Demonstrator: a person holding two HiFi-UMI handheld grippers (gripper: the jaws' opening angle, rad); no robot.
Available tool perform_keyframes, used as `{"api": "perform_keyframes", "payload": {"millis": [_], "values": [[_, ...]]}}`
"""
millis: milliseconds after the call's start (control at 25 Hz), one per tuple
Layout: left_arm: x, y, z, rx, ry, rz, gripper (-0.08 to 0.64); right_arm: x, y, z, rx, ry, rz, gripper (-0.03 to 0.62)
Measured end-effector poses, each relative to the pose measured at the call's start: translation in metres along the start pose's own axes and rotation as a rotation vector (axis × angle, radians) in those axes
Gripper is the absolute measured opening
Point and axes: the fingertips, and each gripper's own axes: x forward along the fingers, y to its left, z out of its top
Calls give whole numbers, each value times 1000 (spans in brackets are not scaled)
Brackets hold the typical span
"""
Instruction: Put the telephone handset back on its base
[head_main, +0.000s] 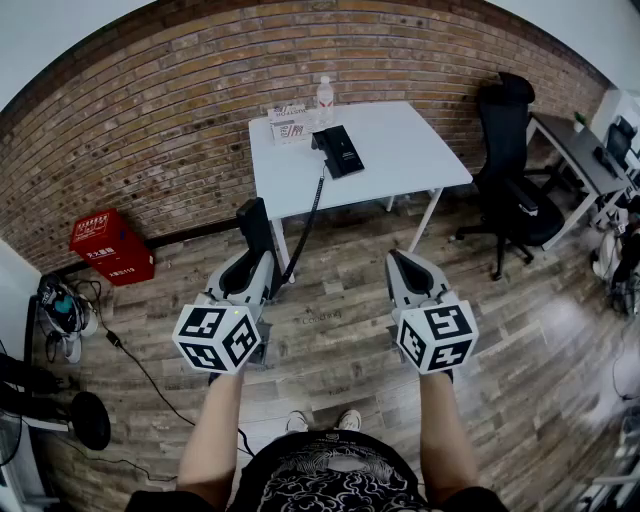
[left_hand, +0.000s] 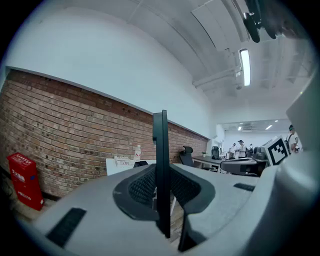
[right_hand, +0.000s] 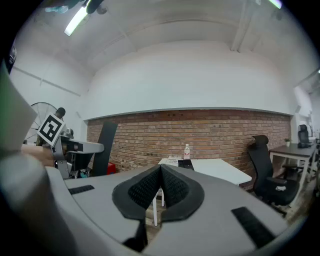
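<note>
Black plastic handset: a flat, slab-like bar standing upright and edge-on between the jaws of the left gripper. The ribbed dark pads are pressed against both its faces in a firm clamp. It is held out over the wood-plank floor, well apart from the table.

The base is black and rectangular. It lies near the back-left part of the white table, close to the brick wall. A thin black cord runs from the base over the table's front edge and down toward the handset.

Right gripper: the textured pads meet edge to edge with nothing between them. It is level with the left gripper, also over the floor.

Also on the table, behind the base, are a clear bottle and a small printed box. A red box sits on the floor by the wall. A black office chair is to the right of the table.
</note>
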Motion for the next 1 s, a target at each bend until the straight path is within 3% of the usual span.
{"api": "perform_keyframes", "payload": {"millis": [1000], "values": [[86,-45,-13,2,41,36,78,23,-91,-15,59,-8,72,2]]}}
